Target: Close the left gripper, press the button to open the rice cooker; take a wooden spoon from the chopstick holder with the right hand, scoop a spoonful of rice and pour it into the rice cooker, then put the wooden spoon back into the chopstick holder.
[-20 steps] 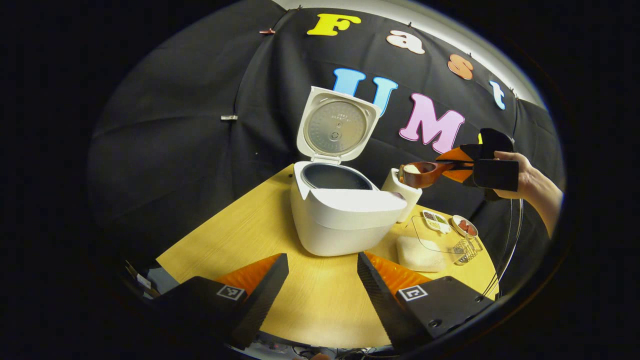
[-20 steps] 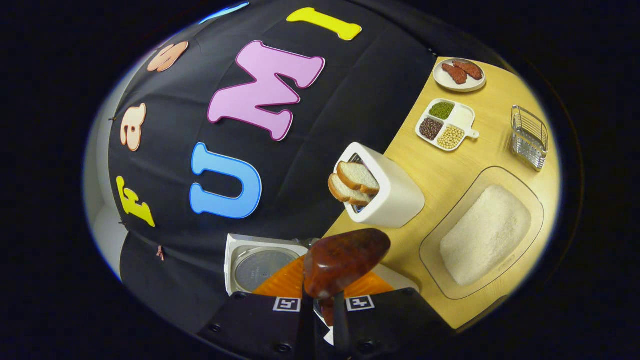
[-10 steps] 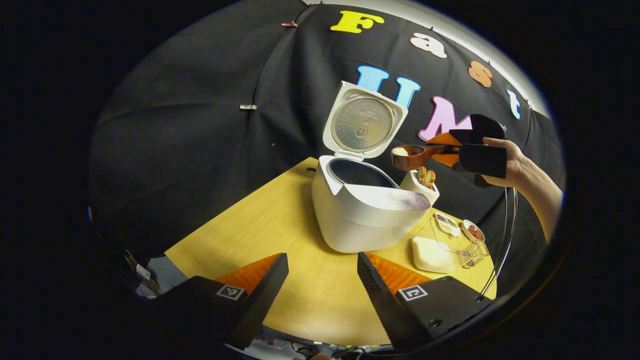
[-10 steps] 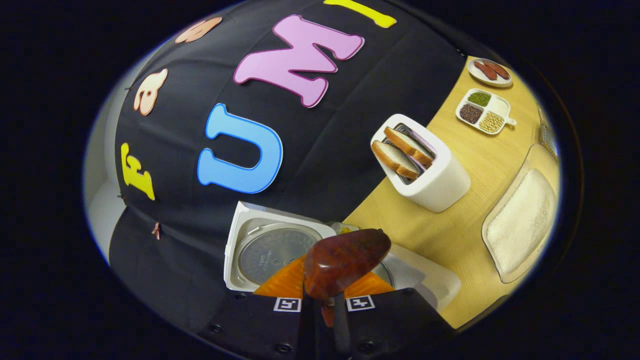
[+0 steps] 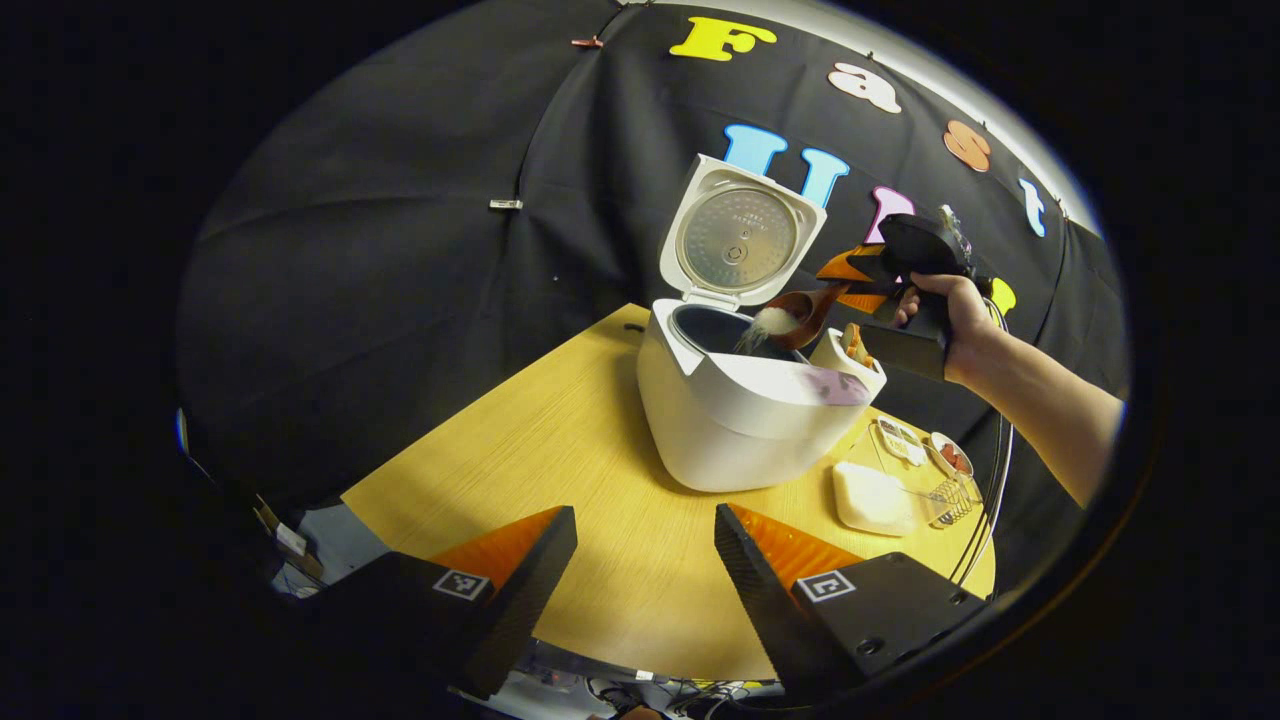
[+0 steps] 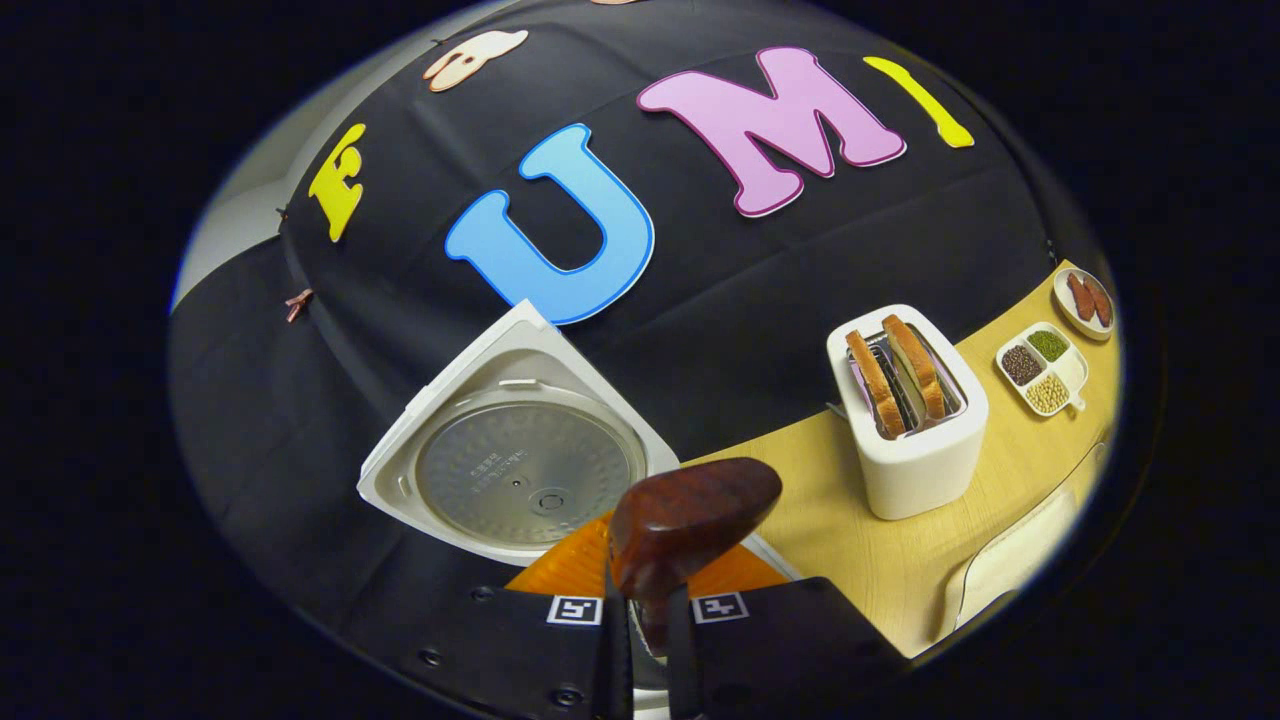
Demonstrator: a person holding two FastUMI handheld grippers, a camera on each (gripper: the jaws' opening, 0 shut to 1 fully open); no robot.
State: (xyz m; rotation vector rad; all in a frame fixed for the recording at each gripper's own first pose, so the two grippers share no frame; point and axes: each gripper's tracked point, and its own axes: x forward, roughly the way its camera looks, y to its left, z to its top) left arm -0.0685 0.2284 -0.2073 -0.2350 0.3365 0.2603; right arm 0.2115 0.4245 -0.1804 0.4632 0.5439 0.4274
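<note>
Rice spills from glossy wooden spoon (rounded bowl) into rice cooker.

The white rice cooker stands on the wooden table, its lid swung fully upright behind the dark inner pot, ribbed metal underside facing forward. The reddish-brown wooden spoon is tilted over the pot's right rim, bowl down, and white rice spills from it into the pot.
</note>
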